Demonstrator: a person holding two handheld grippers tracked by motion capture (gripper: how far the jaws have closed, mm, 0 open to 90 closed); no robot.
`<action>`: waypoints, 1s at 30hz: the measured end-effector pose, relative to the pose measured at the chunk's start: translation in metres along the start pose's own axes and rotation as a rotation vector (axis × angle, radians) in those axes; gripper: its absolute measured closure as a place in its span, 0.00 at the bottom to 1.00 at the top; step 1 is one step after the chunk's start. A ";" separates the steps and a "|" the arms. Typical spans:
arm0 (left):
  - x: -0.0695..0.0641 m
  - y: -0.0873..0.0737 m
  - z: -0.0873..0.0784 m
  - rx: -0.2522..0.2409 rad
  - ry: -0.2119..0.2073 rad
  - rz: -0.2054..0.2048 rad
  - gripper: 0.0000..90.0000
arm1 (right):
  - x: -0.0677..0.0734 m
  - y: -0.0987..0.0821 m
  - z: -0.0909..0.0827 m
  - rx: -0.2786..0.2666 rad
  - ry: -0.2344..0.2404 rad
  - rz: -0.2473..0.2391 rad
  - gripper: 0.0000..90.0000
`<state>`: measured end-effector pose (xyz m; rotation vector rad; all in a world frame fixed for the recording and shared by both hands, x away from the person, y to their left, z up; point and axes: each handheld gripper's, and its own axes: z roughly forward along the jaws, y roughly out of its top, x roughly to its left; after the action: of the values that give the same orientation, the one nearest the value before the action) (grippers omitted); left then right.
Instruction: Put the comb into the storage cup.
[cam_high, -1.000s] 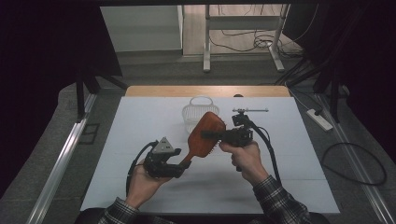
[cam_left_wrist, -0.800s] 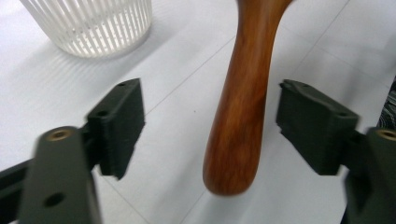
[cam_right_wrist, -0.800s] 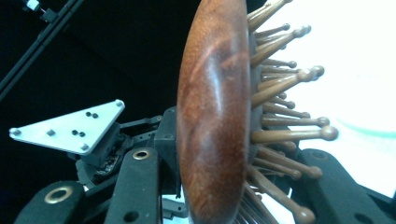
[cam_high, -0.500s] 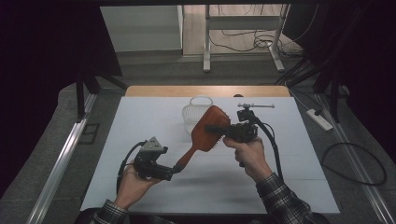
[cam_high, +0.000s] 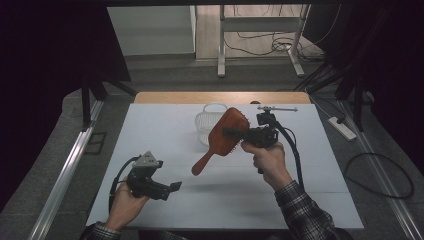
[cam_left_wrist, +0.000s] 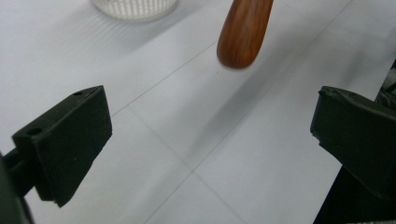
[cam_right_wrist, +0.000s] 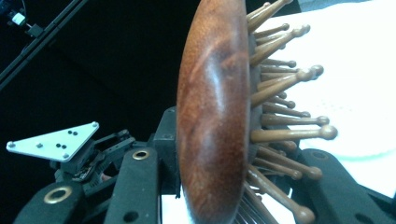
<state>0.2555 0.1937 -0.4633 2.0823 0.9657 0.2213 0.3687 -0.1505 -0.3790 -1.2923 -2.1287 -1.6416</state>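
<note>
We see a reddish wooden hairbrush (cam_high: 226, 134), peg bristles, no writing; right gripper (cam_high: 235, 133) fingers clamp its head, left gripper (cam_high: 176, 186) fingers just opened, empty.

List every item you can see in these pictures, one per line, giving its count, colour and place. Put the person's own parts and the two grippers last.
Hairbrush: one, reddish-brown wood with wooden pins, held above the table, handle pointing down toward the near left.
Basket: one, white wire, on the table's far middle, behind the hairbrush.
Table: one, white top with a wooden far edge.
Power strip: one, white, on the floor at the right.
Right gripper: one, black, shut on the hairbrush head.
Left gripper: one, black with a grey plate, low over the near left of the table; its jaws have just been opening, nothing between them.
Hands: two, in plaid sleeves, at the near edge.
</note>
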 end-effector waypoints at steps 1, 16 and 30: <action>0.001 -0.003 -0.003 -0.003 0.001 -0.003 0.00 | 0.000 0.001 0.000 -0.003 -0.002 -0.003 0.64; 0.002 -0.027 -0.021 -0.006 0.035 -0.008 0.00 | -0.005 0.017 -0.002 -0.045 -0.030 -0.001 0.64; 0.010 -0.047 -0.044 -0.001 0.094 -0.054 0.00 | -0.010 0.030 -0.001 -0.066 -0.055 -0.003 0.64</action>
<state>0.2158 0.2447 -0.4713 2.0576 1.0762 0.2936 0.3954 -0.1553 -0.3630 -1.3688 -2.1247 -1.7106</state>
